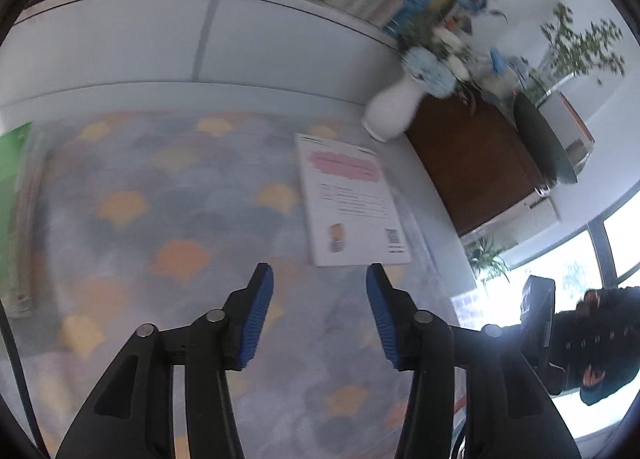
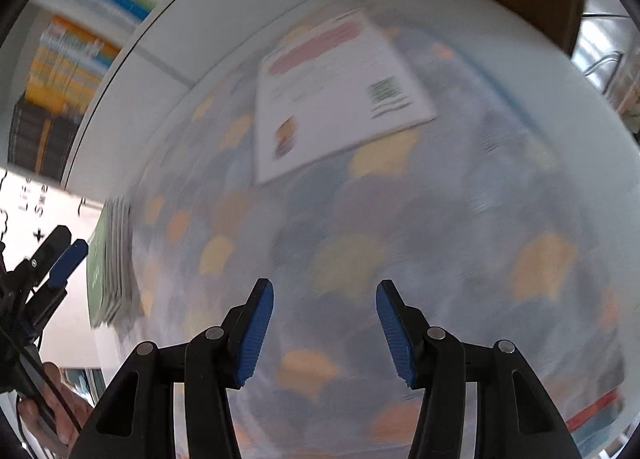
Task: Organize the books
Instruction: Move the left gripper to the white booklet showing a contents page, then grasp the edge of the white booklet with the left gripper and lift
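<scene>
Left hand-held gripper view alone shows plant.

Both grippers are built alike. The left gripper and the right gripper each have two black plastic fingers faced with ribbed blue pads, and round silver pins at the joints. A thin black cable trails beside the left one.

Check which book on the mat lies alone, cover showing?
The white book, flat near the vase; the green-covered books form a stack.
</scene>
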Motion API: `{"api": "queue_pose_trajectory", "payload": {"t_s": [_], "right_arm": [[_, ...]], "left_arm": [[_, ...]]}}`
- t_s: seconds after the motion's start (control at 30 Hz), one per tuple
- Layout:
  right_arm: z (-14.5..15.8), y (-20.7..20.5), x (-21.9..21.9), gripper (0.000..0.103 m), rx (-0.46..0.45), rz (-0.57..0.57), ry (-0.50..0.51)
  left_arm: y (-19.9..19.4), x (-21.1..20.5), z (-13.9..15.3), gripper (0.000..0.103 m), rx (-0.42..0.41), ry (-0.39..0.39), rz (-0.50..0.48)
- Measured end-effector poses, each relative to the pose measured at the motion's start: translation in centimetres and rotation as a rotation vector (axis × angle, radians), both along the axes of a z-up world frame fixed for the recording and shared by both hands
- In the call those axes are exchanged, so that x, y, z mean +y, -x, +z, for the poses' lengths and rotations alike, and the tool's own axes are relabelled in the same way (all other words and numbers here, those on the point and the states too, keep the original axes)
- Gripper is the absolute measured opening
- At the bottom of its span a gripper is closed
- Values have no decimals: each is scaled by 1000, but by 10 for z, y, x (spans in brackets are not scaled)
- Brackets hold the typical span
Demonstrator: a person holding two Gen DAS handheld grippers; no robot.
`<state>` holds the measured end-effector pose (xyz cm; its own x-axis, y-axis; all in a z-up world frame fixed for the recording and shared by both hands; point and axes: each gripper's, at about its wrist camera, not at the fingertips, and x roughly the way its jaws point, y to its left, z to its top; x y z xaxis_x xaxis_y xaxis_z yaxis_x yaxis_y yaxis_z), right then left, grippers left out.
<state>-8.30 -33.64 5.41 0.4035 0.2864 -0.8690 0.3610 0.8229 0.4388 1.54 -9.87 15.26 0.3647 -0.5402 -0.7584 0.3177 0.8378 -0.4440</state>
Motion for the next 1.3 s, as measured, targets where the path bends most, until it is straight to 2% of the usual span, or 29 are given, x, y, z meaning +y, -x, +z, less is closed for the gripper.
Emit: {"api": "queue_pose_trajectory", "payload": {"t_s": [0.03, 0.07, 0.2, 0.33, 0.43, 0.57, 0.77, 0.83, 0.87, 0.97, 1.03, 1.1, 1.17, 1.3], "right_arm": [[1, 0, -11, 52, -1, -10, -2], [1, -1, -18, 52, -1, -15, -2], [-3, -12, -47, 53, 3, -37, 6], [-12, -28, -72, 53, 10, -59, -8], [-18, -47, -85, 53, 0, -71, -11], [-24, -77, -95, 53, -16, -81, -19], [-23, -123, -100, 53, -97, -54, 54], [-24, -137, -96, 42, -124, -24, 97], [-25, -145, -93, 41, -129, -7, 124], [-37, -159, -85, 39, -101, 27, 115], [-35, -158, -79, 39, -103, 42, 144], [-34, -151, -76, 39, -95, 61, 131], [-36, -139, -75, 39, -84, 75, 87], [-37, -102, -63, 40, -53, 123, 58]], "left_arm": [[-4, -11, -3, 56, 5, -3, -4], [-10, -21, -8, 56, 15, -7, -8], [-28, -54, -29, 56, 34, -37, -27], [-50, -74, -61, 56, 100, -61, -27], [-64, -87, -79, 56, 118, -76, -23], [-82, -103, -97, 56, 124, -96, -27], [-109, -115, -116, 56, 118, -104, -8], [-112, -114, -117, 56, 112, -80, 1], [-113, -114, -118, 56, 115, -76, -5], [-110, -116, -116, 57, 100, -93, -31], [-105, -113, -115, 57, 91, -100, -32], [-94, -107, -113, 57, 101, -104, -28], [-79, -102, -112, 57, 122, -105, -40], [-23, -83, -116, 57, 168, -134, -63]]}}
